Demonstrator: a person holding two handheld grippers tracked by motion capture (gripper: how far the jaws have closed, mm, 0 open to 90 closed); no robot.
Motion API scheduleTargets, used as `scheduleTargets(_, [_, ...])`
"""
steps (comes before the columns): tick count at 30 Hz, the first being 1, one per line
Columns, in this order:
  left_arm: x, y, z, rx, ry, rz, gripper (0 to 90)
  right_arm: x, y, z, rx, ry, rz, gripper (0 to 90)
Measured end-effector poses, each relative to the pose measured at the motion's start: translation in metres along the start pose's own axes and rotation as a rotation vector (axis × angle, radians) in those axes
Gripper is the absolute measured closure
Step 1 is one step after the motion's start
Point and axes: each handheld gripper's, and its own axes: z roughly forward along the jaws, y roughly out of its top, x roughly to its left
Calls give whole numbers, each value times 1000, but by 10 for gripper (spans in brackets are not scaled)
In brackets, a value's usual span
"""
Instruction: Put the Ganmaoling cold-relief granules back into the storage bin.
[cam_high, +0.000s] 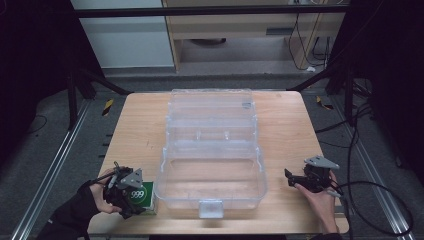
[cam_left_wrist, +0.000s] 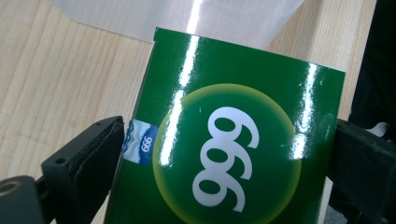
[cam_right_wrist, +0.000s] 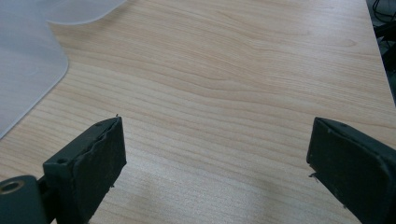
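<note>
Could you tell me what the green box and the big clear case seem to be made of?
The green box looks like glossy printed cardboard: sharp folded edges, streaky glare. The clear case looks like see-through moulded plastic: the wooden table shows through its walls.

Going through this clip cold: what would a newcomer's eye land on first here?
Most likely the big clear plastic case, lying open in the middle of the wooden table. Next comes the glossy green box marked 999 at the table's near left corner, beside the case, with the left gripper closed on its two sides. The right gripper is open over bare wood to the right of the case.
</note>
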Motion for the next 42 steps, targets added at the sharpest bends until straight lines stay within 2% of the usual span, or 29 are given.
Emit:
scheduleTargets(19, [3, 1, 10, 37, -35, 20, 64, 1, 0, 2, 13, 7, -18, 53])
scheduleTargets(26, [5, -1, 7, 34, -45, 21, 125, 1, 0, 2, 16, 8, -19, 54])
scheduleTargets(32, [5, -1, 5, 40, -46, 22, 138, 1, 0, 2, 18, 9, -20, 56])
scheduleTargets(37, [3, -2, 3, 45, -67, 10, 143, 1, 0, 2, 18, 11, -20, 56])
scheduleTargets(42, [1, -4, -7, 35, -62, 4, 144, 1, 0, 2, 19, 12, -16, 57])
